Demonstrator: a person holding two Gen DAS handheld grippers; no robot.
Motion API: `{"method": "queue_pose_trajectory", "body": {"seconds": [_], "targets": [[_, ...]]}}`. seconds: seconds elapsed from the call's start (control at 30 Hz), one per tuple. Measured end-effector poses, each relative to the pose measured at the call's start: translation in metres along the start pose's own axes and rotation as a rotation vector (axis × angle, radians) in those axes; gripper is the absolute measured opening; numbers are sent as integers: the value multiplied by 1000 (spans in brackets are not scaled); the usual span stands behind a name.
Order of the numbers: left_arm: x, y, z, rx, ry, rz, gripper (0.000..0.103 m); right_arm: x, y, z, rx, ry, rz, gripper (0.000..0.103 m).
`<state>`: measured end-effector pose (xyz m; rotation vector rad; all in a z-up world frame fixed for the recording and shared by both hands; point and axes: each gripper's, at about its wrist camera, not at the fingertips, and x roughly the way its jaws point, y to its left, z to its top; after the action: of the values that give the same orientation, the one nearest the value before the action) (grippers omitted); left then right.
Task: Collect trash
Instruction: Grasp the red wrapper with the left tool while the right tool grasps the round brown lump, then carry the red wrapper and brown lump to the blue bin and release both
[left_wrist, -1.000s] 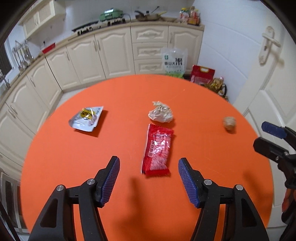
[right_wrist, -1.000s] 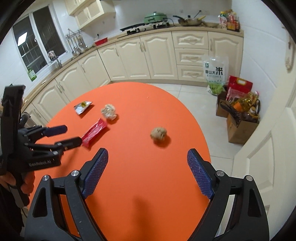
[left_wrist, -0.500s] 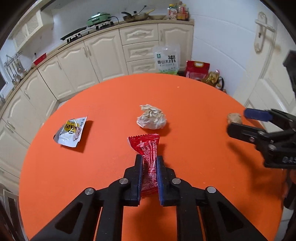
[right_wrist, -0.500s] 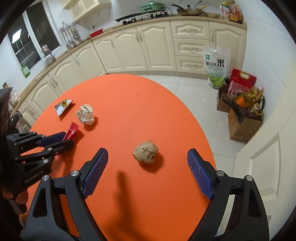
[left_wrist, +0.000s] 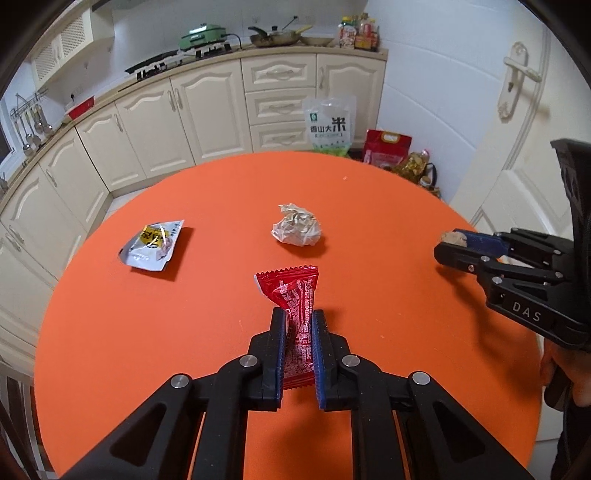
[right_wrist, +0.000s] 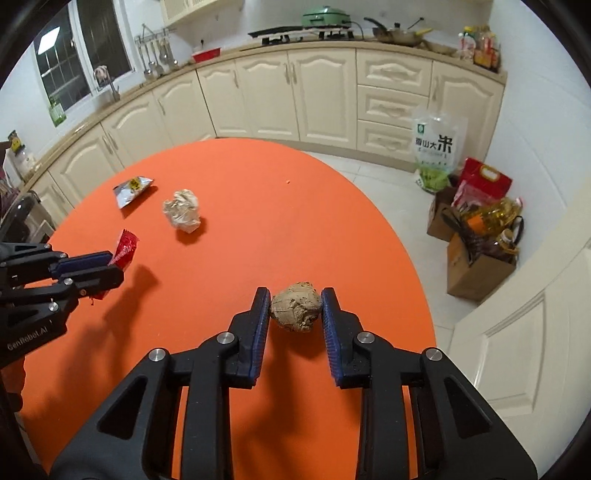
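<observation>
Both grippers have closed in since a second ago: left gripper (left_wrist: 299, 328) went from wide open over the red wrapper (left_wrist: 295, 295) to clamped on it half a second back, and holds that now; right gripper (right_wrist: 295, 314) was open around the brown wad (right_wrist: 294, 311) half a second ago, jaws now pinched against both its sides

Step in hand, as I read it: double pick, both pieces grasped. Wrapper's top end stands up out of the left jaws, apparently clear of the desk (left_wrist: 369, 206); wad sits low, can't tell if it's off the surface

Still on the desk, from left wrist view: crumpled paper ball (left_wrist: 296, 229) at 12 o'clock of the wrapper, silver snack pouch (left_wrist: 153, 245) at 10 o'clock, well apart from each other

Next move likely calls for lifting both and carrying to a bin. No bin visible in either view, so drop-off is unknown

Containers: cardboard boxes (right_wrist: 476, 266) on the floor at 3 o'clock of the desk hold oil bottles and bags, look like groceries, not trash
</observation>
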<state>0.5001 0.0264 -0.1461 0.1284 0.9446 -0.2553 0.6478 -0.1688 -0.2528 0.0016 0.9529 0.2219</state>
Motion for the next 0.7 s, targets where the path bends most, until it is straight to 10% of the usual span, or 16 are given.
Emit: {"method": "queue_pose_trajectory", "body": {"seconds": [0.4,0.7], "targets": [[-75,-57,-39,48,-48,-27,9,-84,13,-54,19,-68,96,26],[-123,-167,-80,159,-56,-124,9,-178,-27,-137,80,-123,25,26]]}}
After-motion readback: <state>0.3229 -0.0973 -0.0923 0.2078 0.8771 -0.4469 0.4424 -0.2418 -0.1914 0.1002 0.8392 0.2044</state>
